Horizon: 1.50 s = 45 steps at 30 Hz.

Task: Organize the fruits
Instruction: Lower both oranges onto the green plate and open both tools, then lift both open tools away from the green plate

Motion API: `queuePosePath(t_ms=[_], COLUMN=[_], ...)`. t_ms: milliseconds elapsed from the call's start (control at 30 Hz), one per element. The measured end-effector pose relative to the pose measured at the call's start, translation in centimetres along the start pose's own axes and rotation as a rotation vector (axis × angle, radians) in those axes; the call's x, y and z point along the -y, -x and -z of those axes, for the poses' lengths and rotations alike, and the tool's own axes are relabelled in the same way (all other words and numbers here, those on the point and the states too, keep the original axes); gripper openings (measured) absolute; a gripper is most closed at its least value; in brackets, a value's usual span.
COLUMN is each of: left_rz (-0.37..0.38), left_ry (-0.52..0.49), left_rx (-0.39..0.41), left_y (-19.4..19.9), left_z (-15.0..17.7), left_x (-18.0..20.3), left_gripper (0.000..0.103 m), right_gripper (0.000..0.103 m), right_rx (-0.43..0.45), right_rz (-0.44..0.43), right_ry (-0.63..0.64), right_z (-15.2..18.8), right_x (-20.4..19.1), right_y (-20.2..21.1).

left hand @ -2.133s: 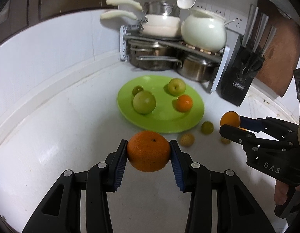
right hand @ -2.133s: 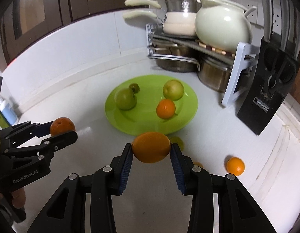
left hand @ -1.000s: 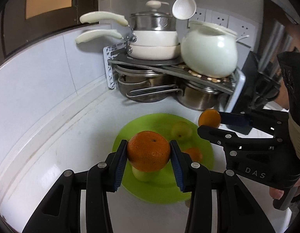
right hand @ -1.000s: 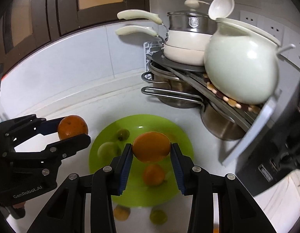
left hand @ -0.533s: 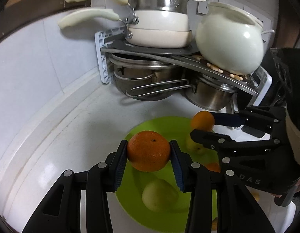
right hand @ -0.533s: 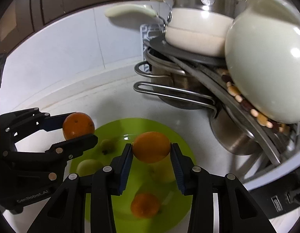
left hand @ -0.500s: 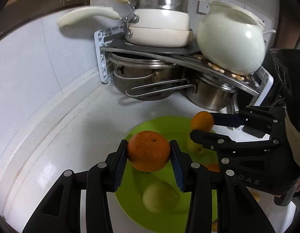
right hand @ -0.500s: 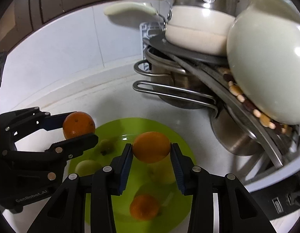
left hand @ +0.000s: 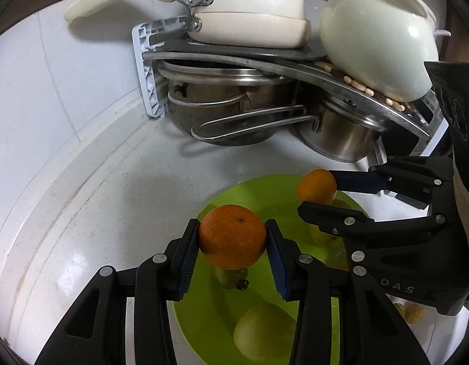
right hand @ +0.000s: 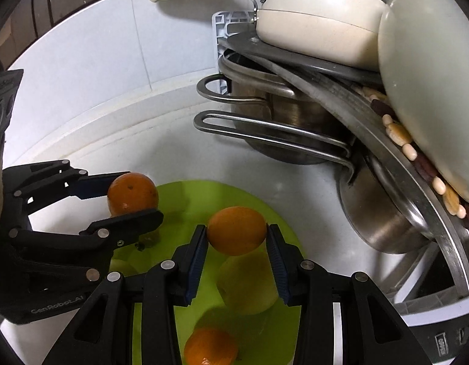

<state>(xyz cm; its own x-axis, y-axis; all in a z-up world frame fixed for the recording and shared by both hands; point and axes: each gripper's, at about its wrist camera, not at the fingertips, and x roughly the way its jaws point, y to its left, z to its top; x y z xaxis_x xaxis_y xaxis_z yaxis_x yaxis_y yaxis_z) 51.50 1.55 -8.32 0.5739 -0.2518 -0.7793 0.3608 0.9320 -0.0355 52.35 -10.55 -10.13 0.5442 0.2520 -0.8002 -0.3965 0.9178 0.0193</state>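
The left tool (left hand: 232, 237) was clenched on an orange (left hand: 232, 235), its blue pads (left hand: 275, 261) pressed against both sides of the fruit. The jaws stood only as wide as the orange. The fruit hung above the near left part of the green plate (left hand: 228, 194), not touching it.

The right tool (right hand: 236, 231) gripped a second orange (right hand: 236, 230) in the same manner, held clear above the plate (right hand: 283, 222).

On the plate lay a pale green apple (right hand: 248, 286), a small orange (right hand: 210, 348) and another green apple (left hand: 263, 333). The plate rested on the white desk (left hand: 82, 228), in front of a rack of steel pots (left hand: 234, 115).
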Motion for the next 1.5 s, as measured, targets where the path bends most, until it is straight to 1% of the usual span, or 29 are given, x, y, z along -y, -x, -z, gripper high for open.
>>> queuePosePath(t_ms=[400,500,700,900,1100,1367,1500], left_rz=[0.009,0.006,-0.005,-0.029,-0.047,-0.040,-0.040], left_ry=[0.010,0.011,0.014,0.026,0.043,0.063,0.064], left_rx=[-0.030,-0.018,0.001,0.042,0.075,0.117,0.139], left_y=[-0.8,-0.4,0.7,3.2,5.9,10.0,12.0], left_z=[0.5,0.5,0.7,0.9,1.1,2.0,2.6], left_x=[-0.2,-0.2,-0.2,0.3,1.1,3.0,4.0], left_gripper=[0.043,0.048,0.048,0.048,0.048,0.048,0.051], right_gripper=[0.041,0.041,0.041,0.041,0.041,0.042,0.042], right_rx=[-0.017,-0.011,-0.003,0.024,0.067,0.135,0.164], right_rz=[-0.017,-0.016,-0.013,-0.005,-0.015,-0.012,-0.002], right_ry=[-0.006,-0.010,-0.014,-0.001,-0.009,-0.029,-0.033], right_z=[0.0,-0.1,0.3,1.0,1.6,3.1,3.9], right_x=[-0.1,-0.1,-0.2,-0.8,-1.4,-1.8,-1.9], right_y=[-0.7,-0.5,0.5,2.4,5.1,9.6,11.7])
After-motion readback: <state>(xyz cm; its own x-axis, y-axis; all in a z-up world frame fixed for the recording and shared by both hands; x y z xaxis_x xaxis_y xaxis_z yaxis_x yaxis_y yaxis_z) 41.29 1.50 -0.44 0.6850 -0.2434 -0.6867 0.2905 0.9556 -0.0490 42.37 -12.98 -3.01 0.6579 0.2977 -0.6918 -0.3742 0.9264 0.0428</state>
